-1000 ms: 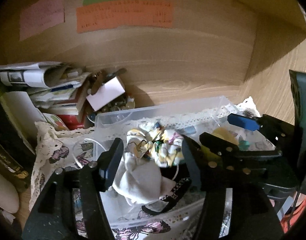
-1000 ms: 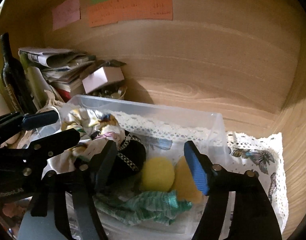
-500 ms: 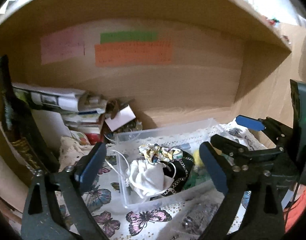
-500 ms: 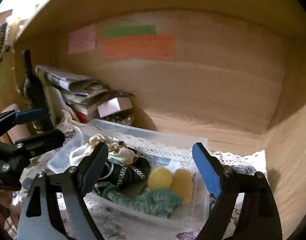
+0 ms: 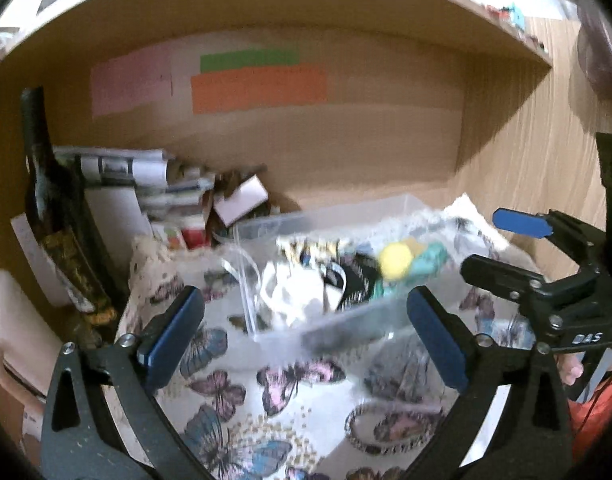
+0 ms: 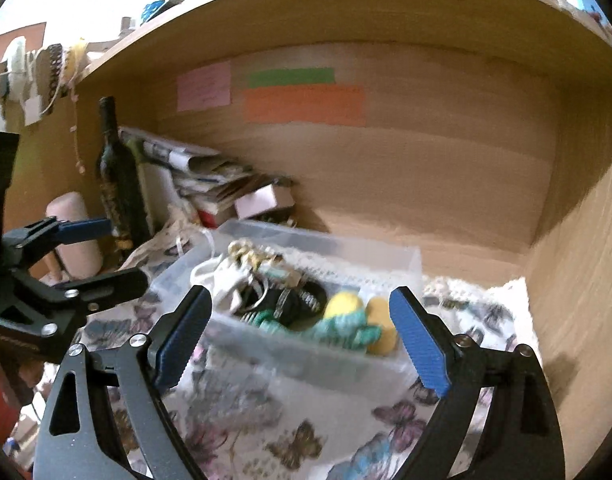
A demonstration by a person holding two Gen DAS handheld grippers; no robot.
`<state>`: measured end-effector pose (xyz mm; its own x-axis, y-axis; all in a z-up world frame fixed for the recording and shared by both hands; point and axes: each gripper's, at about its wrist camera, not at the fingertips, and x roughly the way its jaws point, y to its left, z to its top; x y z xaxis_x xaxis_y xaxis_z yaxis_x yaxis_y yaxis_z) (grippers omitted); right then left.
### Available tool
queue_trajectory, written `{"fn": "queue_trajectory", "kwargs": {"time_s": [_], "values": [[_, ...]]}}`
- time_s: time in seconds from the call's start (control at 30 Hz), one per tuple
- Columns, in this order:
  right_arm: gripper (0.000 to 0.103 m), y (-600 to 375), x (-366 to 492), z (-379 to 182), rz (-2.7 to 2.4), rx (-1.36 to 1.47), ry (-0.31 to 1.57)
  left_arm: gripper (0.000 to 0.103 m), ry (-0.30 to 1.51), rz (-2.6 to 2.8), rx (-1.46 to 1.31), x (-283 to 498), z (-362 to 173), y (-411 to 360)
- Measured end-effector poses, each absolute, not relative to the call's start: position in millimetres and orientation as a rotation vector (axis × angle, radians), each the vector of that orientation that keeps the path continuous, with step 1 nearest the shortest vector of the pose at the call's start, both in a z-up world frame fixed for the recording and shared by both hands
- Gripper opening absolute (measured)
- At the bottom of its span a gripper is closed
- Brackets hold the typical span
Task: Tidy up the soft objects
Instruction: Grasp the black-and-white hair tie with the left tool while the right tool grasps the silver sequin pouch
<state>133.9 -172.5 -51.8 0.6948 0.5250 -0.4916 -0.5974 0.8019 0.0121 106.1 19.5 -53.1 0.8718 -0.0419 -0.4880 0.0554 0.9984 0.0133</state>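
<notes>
Clear plastic bin (image 6: 346,258) sits on the butterfly cloth (image 5: 242,392) inside the wooden shelf, soft things piled within: a white pouch (image 5: 290,296), yellow puffs (image 6: 342,306), a green knit piece (image 6: 338,330). Left gripper (image 5: 302,332) and right gripper (image 6: 302,344) hover in front of the bin, both spread apart and empty. Looks like the sorting is nearly wrapped; next call would be checking the cloth for any stray item.
</notes>
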Motion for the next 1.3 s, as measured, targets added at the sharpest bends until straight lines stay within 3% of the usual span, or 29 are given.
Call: {"fn": "queue_trajectory", "kwargs": {"time_s": [0.67, 0.73, 0.8, 0.83, 0.9, 1.0, 1.1, 1.2, 1.3], "values": [[0.090, -151, 137, -136, 0.745, -0.169, 0.828, 0.103, 0.719, -0.103, -0.057, 102, -124, 30], [0.082, -151, 140, -140, 0.767, -0.160, 0.851, 0.103, 0.742, -0.116, -0.054, 102, -130, 27], [0.062, -151, 143, -143, 0.793, -0.153, 0.872, 0.103, 0.761, -0.123, -0.053, 103, -135, 27], [0.058, -150, 141, -142, 0.792, -0.161, 0.864, 0.103, 0.770, -0.125, -0.053, 102, -137, 26], [0.034, -149, 137, -142, 0.804, -0.175, 0.850, 0.103, 0.785, -0.133, -0.055, 101, -142, 25], [0.021, -148, 131, -140, 0.821, -0.179, 0.831, 0.103, 0.801, -0.145, -0.061, 99, -147, 23], [0.017, -151, 128, -134, 0.794, -0.176, 0.797, 0.098, 0.806, -0.151, -0.062, 97, -150, 19], [0.014, -157, 126, -129, 0.765, -0.164, 0.766, 0.077, 0.822, -0.165, -0.035, 97, -152, 14], [0.013, -163, 121, -123, 0.735, -0.165, 0.729, 0.065, 0.821, -0.170, -0.018, 97, -153, 10]]}}
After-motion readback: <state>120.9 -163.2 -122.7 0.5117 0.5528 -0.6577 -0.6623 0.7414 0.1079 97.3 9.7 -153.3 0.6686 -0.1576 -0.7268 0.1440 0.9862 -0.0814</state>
